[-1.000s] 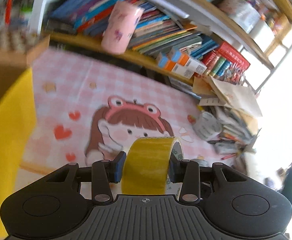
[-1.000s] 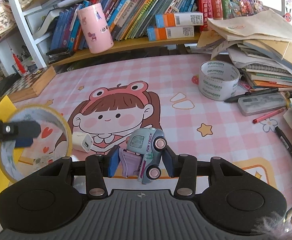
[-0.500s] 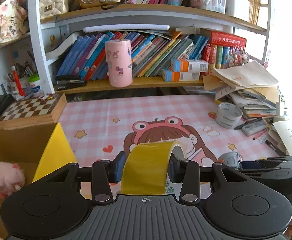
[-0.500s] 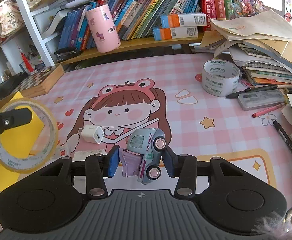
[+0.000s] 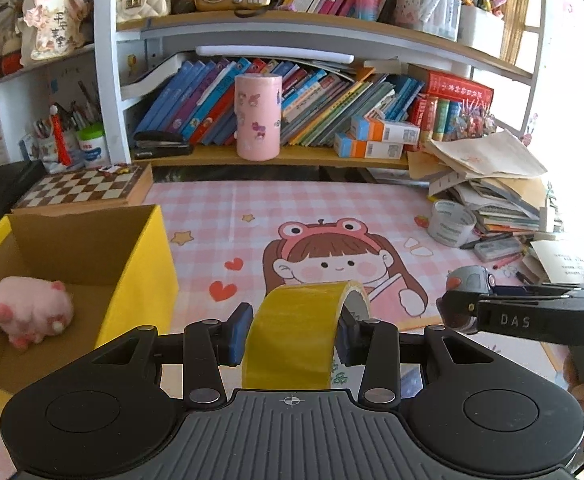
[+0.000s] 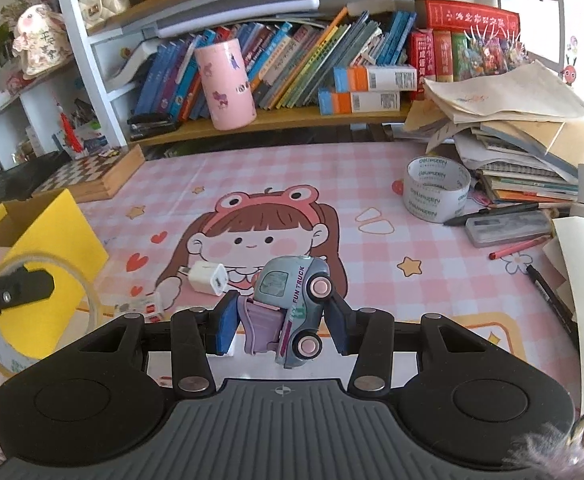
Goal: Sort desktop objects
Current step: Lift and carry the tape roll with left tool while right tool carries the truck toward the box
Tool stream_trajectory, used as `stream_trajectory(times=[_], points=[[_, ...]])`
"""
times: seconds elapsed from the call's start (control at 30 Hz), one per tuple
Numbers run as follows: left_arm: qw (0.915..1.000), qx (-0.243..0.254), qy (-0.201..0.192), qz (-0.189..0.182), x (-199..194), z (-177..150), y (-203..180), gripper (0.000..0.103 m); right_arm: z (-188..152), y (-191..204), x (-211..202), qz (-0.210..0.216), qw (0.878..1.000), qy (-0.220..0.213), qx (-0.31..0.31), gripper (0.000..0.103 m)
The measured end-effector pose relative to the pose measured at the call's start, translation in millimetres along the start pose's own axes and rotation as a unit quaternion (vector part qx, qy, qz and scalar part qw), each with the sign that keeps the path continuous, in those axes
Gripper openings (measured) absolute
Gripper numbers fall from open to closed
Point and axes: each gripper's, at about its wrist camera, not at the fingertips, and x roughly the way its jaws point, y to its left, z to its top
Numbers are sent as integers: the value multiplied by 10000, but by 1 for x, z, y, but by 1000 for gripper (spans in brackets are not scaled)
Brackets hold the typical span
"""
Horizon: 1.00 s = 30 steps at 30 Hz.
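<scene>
Left gripper [image 5: 292, 330] fingers pinching glossy yellow tape roll [image 5: 298, 334], held above pink checked surface [image 5: 332, 204] beside open yellow cardboard box [image 5: 140, 264] holding a pink plush pig [image 5: 32, 310]. Right gripper [image 6: 278, 320] fingers clamping grey plastic toy truck [image 6: 292, 304]. Nearby: white charger cube [image 6: 208, 278], grey-white tape roll [image 6: 436, 188].

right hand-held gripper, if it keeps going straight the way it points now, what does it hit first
Probably the pink desk mat just past the toy truck it holds; the white charger lies slightly left of that line, though depth is unclear.
</scene>
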Motion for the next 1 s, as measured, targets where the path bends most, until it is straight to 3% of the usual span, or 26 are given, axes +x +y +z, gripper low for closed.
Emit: stream_trajectory(times=[0.47, 1.0], points=[[9998, 156, -114, -104, -44, -29, 28, 40, -41, 65, -51, 54, 9991, 18, -425, 42], [9988, 382, -151, -264, -101, -69, 65, 40, -86, 128, -80, -57, 9992, 194, -334, 42]])
